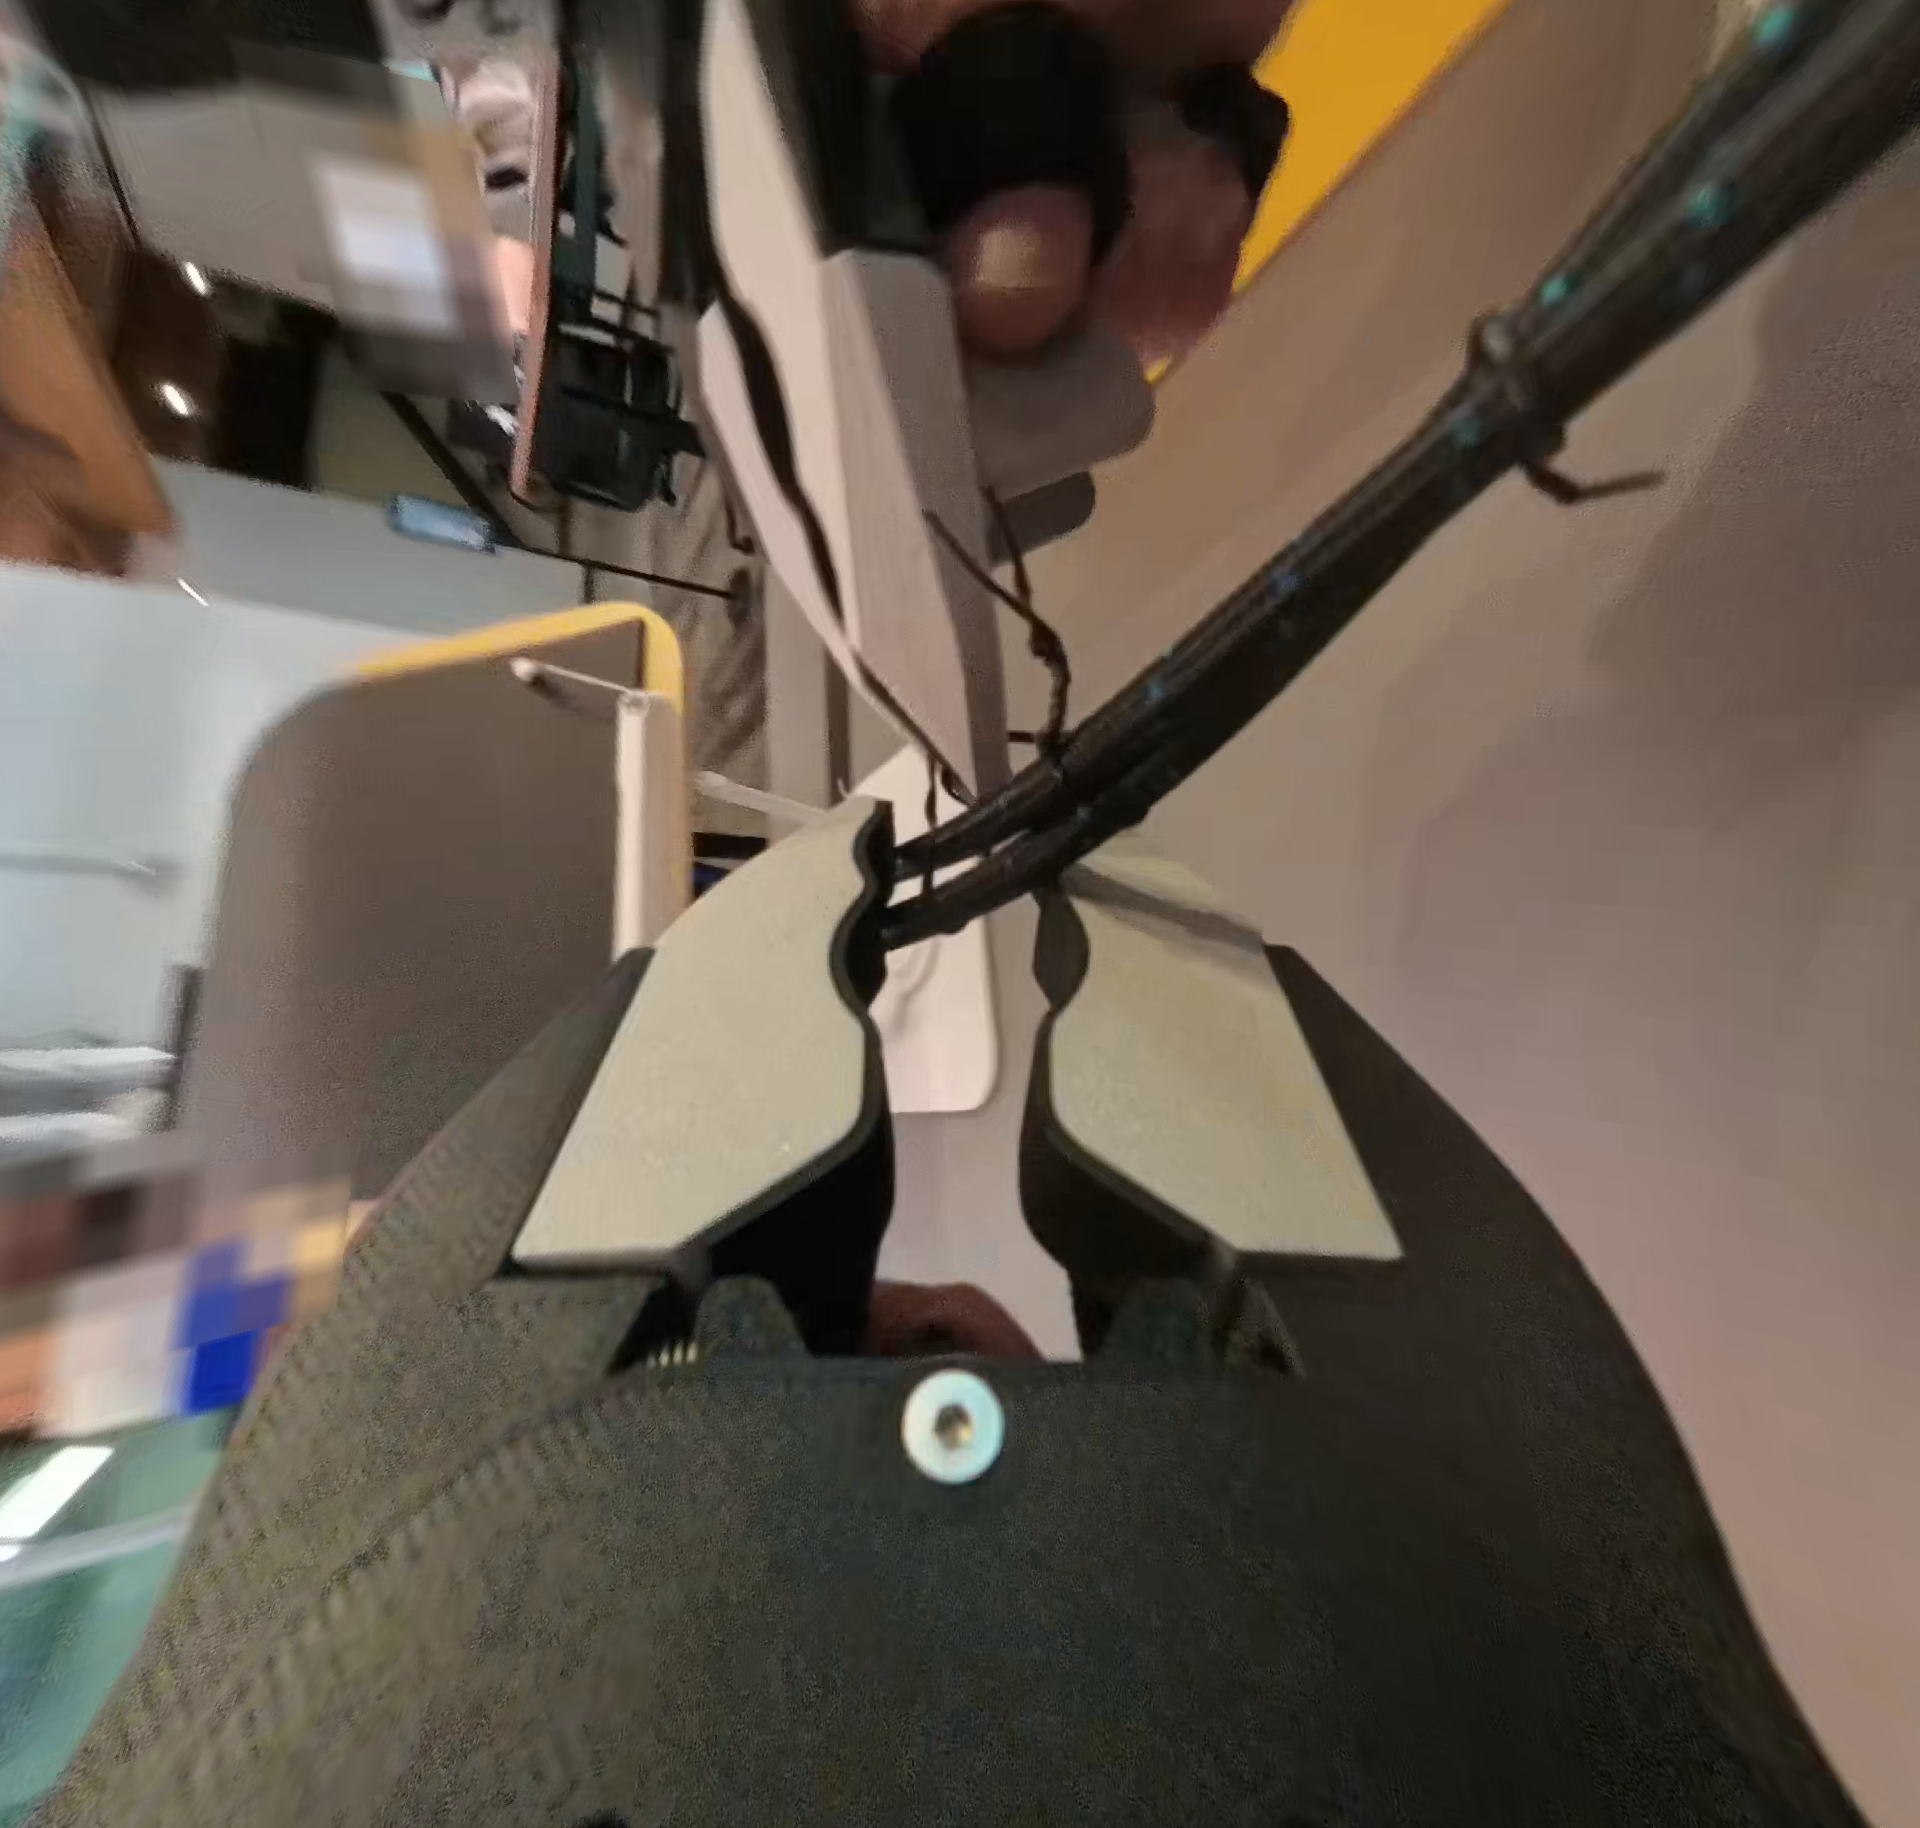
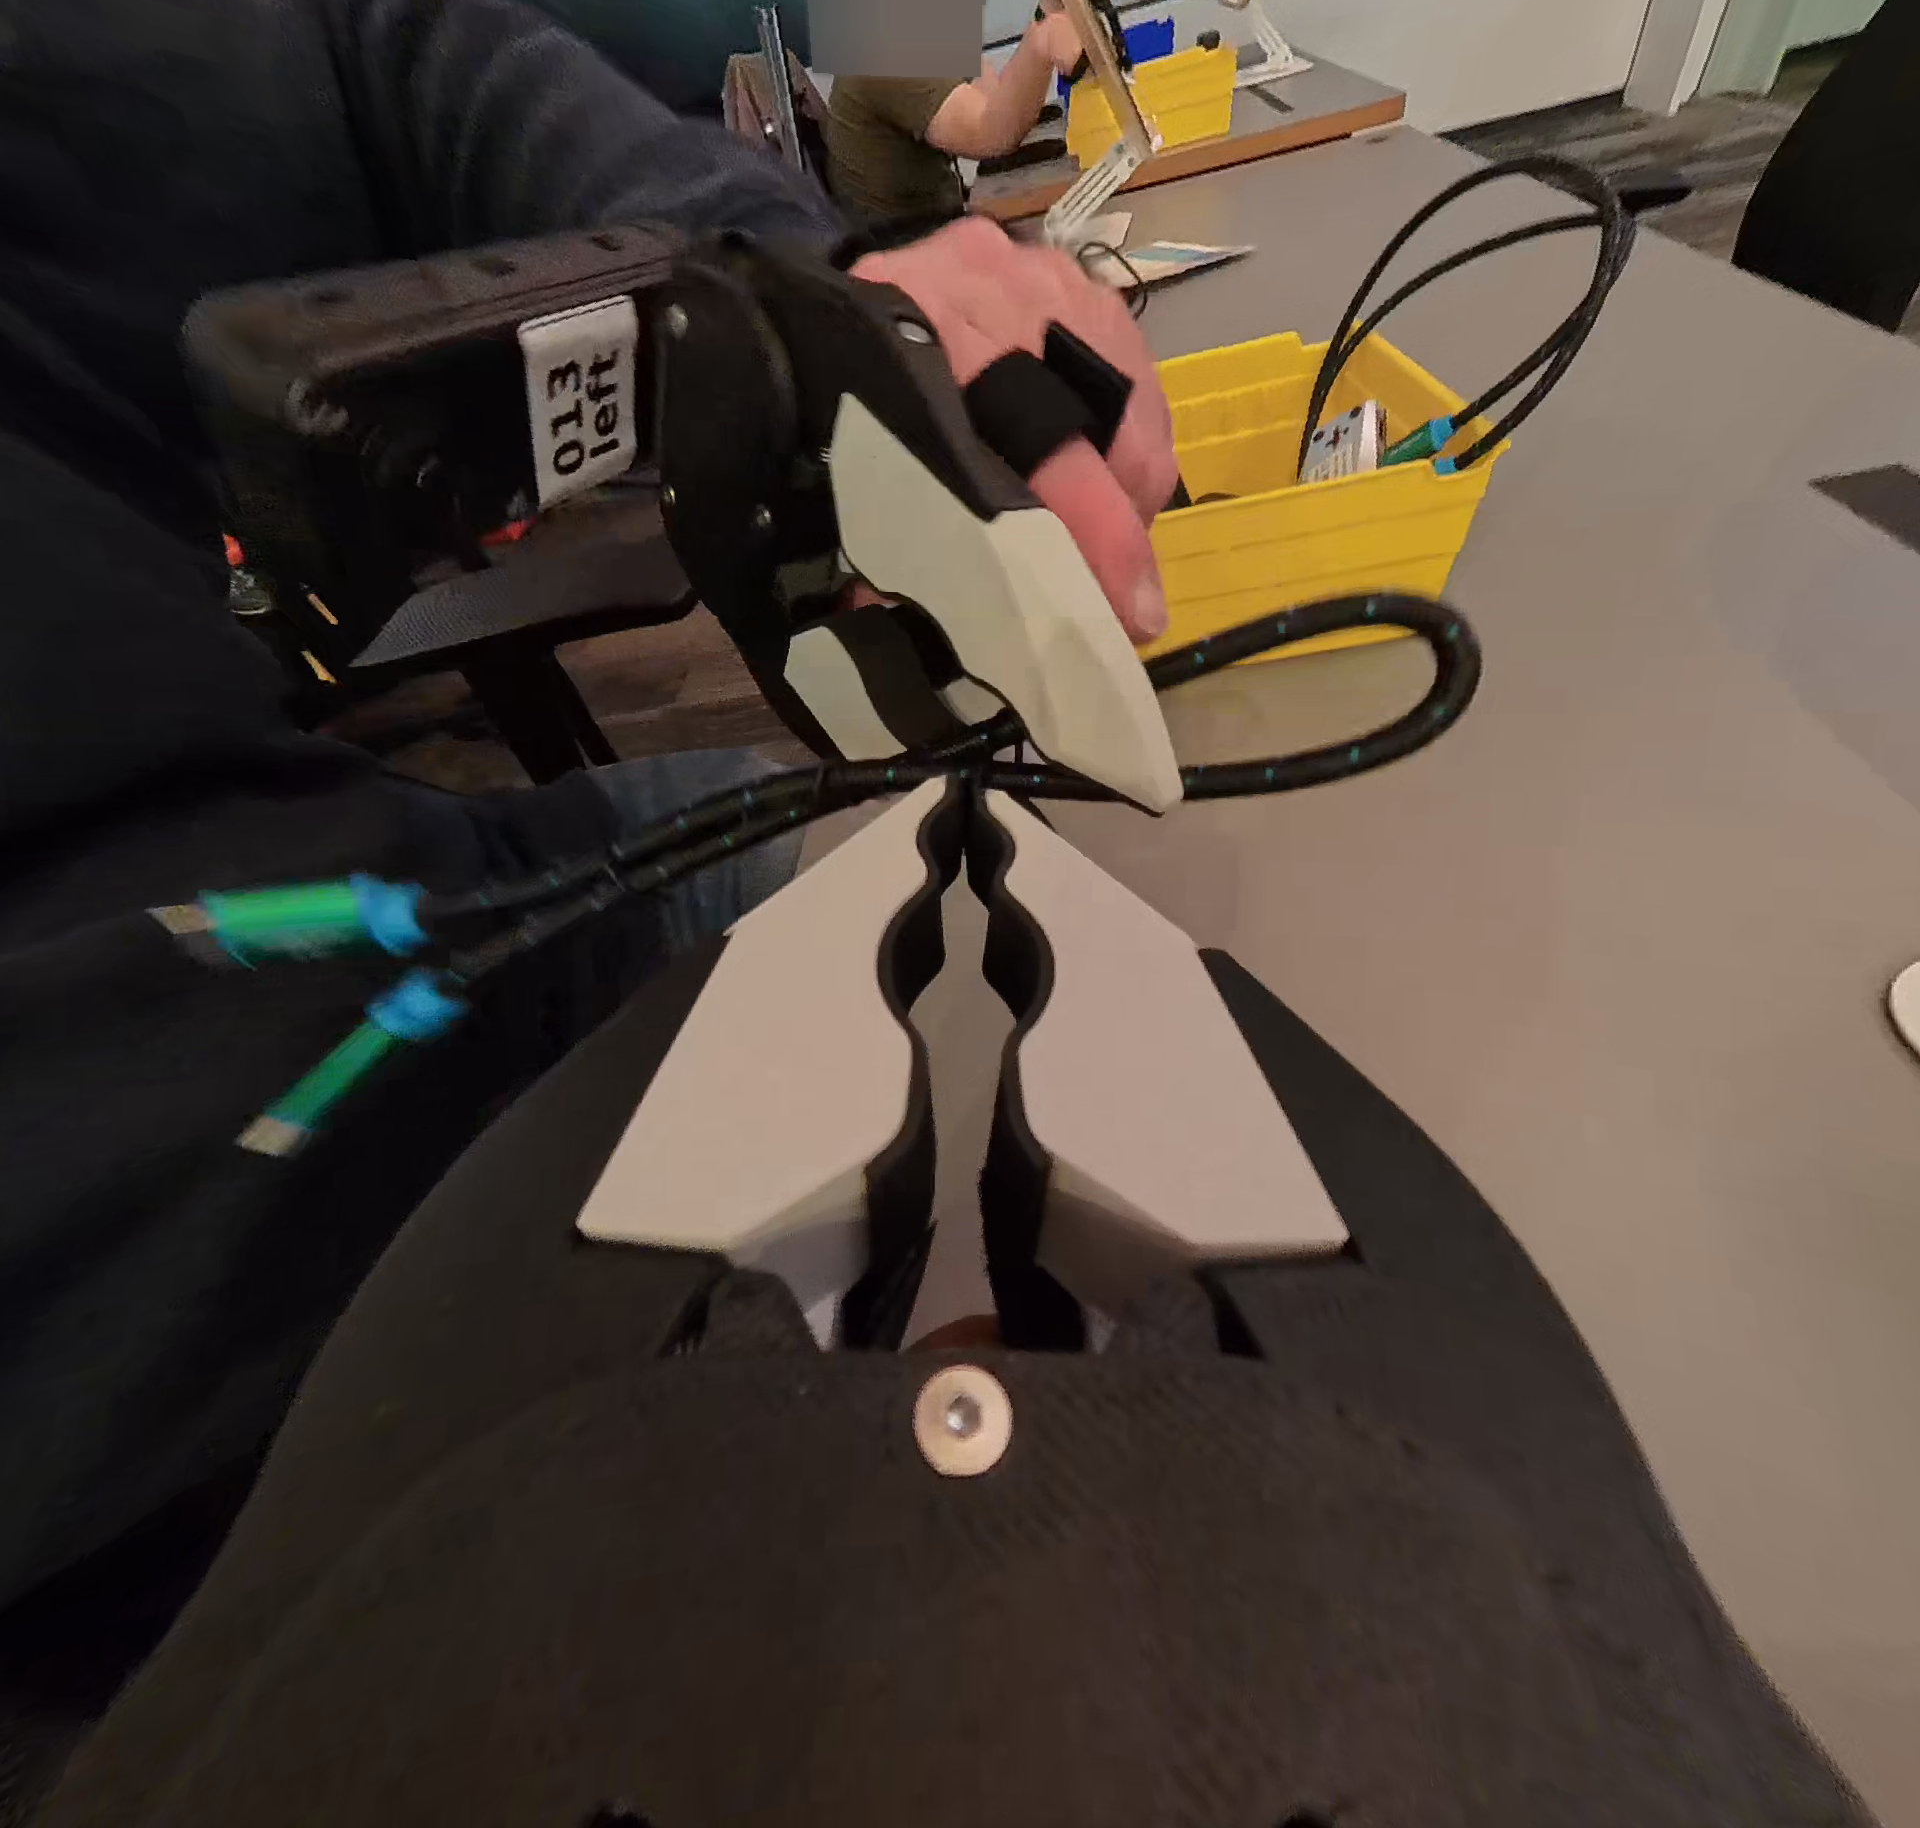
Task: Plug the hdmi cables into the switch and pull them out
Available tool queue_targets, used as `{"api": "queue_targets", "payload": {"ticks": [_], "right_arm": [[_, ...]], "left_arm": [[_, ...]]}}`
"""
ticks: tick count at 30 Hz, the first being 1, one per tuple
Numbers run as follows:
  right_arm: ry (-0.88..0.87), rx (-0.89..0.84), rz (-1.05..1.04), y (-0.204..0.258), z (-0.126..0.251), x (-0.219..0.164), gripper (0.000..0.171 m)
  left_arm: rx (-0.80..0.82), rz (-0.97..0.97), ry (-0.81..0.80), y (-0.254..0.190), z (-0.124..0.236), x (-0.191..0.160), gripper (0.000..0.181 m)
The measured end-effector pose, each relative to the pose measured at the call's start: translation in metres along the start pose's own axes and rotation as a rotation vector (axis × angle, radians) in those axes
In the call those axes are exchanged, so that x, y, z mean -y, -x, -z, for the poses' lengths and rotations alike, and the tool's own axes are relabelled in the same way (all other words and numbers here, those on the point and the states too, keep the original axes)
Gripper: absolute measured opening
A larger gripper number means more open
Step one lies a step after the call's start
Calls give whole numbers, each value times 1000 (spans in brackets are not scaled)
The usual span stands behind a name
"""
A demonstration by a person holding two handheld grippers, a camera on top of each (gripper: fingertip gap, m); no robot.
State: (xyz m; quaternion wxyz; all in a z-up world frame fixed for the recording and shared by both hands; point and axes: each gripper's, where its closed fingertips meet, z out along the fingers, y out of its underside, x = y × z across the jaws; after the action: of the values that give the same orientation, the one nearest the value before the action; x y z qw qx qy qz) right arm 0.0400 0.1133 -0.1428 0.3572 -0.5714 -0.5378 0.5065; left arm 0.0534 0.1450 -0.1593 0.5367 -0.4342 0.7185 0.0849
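A bundle of black braided hdmi cables runs across both grippers. Its loop hangs over the grey table. Two green plugs with blue collars dangle free at the left. My left gripper is closed around the bundle near its fingertips; it also shows in the right wrist view. My right gripper is pinched shut at the bundle, where a thin black tie sticks out. It also shows in the left wrist view.
A yellow bin stands on the table behind the grippers. It holds a small white device and more black cables with green plugs. A person sits at a far table with another yellow bin.
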Motion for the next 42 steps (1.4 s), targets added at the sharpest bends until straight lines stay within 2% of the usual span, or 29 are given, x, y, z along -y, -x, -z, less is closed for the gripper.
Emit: {"api": "queue_targets", "payload": {"ticks": [3, 5, 11, 14, 16, 19, 23, 28, 31, 39, 42], "right_arm": [[6, -5, 37, 1, 0, 0, 0], [4, -18, 62, 1, 1, 0, 0], [-8, -67, 180, 3, 3, 1, 0], [70, -203, 312, -9, 6, -6, 0], [137, -254, 382, -11, 6, -13, 0], [140, -257, 377, -11, 5, -20, 0], [118, -238, 348, -7, -1, -21, 0], [-1, -154, 218, 1, 3, -17, 0], [-21, -133, 190, 3, 4, -17, 0], [-35, -103, 149, 4, 4, -19, 0], [-89, -69, 115, 5, 12, -15, 0]], "left_arm": [[-101, 305, -25, -7, 0, 2, 11], [-228, 531, -48, -16, 1, 5, 6], [-545, 1220, -222, -26, 7, 26, 6], [-638, 1520, -347, -25, 8, 36, 6], [-649, 1639, -413, -27, 9, 41, 9], [-609, 1649, -451, -30, 12, 45, 19], [-505, 1520, -433, -36, 14, 42, 29], [-164, 1229, -386, -19, 32, 21, 49], [-43, 1012, -334, -13, 44, 11, 49], [-74, 794, -294, -9, 60, 12, 55], [-117, 882, -364, 2, 75, 12, 55]]}}
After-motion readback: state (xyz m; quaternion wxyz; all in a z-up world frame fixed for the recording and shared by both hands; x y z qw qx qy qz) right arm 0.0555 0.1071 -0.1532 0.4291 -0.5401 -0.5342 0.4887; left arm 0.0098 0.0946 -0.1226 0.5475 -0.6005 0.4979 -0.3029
